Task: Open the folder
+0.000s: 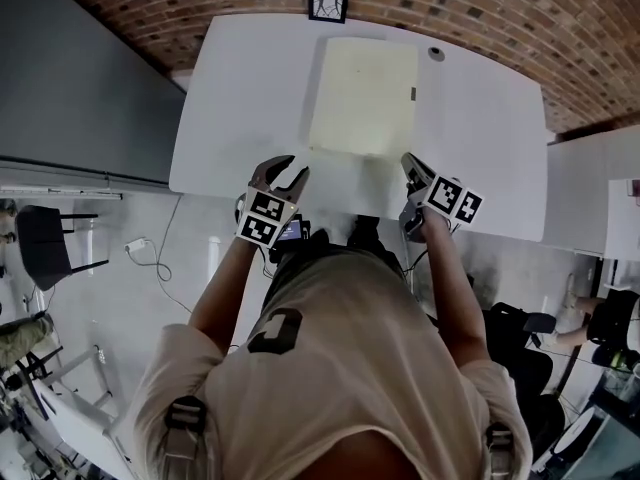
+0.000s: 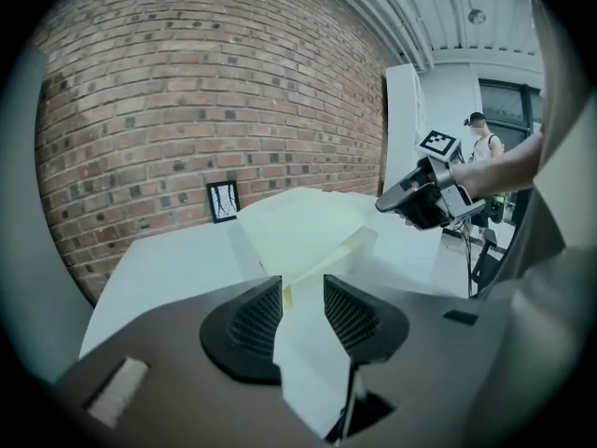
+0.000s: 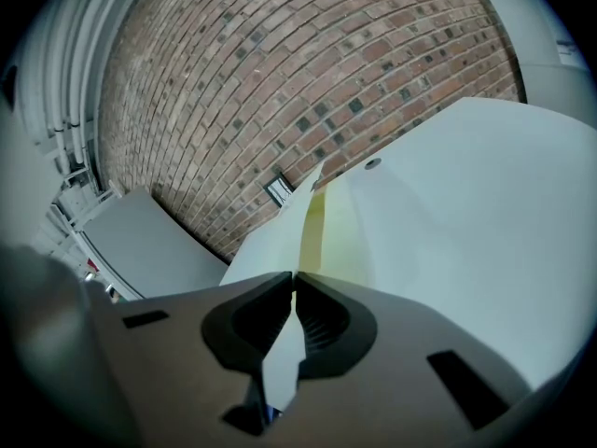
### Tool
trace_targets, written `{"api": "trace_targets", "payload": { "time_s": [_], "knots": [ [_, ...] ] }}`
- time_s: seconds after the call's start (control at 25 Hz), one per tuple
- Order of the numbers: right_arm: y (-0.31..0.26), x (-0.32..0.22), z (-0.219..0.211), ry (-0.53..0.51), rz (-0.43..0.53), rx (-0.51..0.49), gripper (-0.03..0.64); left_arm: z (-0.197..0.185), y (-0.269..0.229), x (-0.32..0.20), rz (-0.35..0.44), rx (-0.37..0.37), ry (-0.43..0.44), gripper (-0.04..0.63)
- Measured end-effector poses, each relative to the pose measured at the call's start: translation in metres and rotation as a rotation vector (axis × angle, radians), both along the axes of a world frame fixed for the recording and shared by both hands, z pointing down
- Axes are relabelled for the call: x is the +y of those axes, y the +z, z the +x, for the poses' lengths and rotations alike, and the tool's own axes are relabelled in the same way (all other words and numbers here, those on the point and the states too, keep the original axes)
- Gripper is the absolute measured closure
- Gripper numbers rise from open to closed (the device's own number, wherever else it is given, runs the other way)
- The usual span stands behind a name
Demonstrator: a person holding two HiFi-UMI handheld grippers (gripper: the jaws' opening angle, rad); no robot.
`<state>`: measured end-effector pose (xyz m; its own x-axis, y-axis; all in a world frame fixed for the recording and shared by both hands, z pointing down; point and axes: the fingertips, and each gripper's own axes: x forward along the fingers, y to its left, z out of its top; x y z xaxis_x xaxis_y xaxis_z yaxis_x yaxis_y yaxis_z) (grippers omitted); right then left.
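A pale yellow plastic folder (image 1: 362, 93) lies flat in the middle of the white bench (image 1: 480, 138), reaching toward its far edge. At the near edge, the right gripper (image 1: 412, 168) is closed tight on the corner of the folder's translucent cover (image 1: 360, 180), which is raised. The left gripper (image 1: 283, 176) is over the near edge with its jaws apart, gripping nothing

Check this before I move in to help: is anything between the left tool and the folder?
Nothing visible is in the way. The left tool is open, with only bare white table between it and the folder, close ahead. The right tool is shut on the folder's near right corner, off to the side of that path.
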<state>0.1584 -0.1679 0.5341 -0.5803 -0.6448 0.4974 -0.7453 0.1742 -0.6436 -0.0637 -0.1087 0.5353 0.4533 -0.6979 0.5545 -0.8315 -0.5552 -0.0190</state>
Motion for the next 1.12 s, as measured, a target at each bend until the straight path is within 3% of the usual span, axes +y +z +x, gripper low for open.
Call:
{"api": "trace_targets", "payload": {
  "time_s": [0.64, 0.8, 1.12],
  "knots": [
    [-0.062, 0.013, -0.025, 0.028, 0.131, -0.025, 0.611, -0.028, -0.002, 0.032, -0.002, 0.016, 0.028, 0.471],
    [-0.075, 0.019, -0.027, -0.008, 0.166, 0.022, 0.611, -0.030, 0.003, 0.035, -0.014, -0.002, 0.022, 0.485],
    [-0.105, 0.011, -0.037, -0.120, 0.237, 0.016, 0.611, -0.017, -0.008, 0.028, -0.007, -0.002, -0.034, 0.485]
  ]
}}
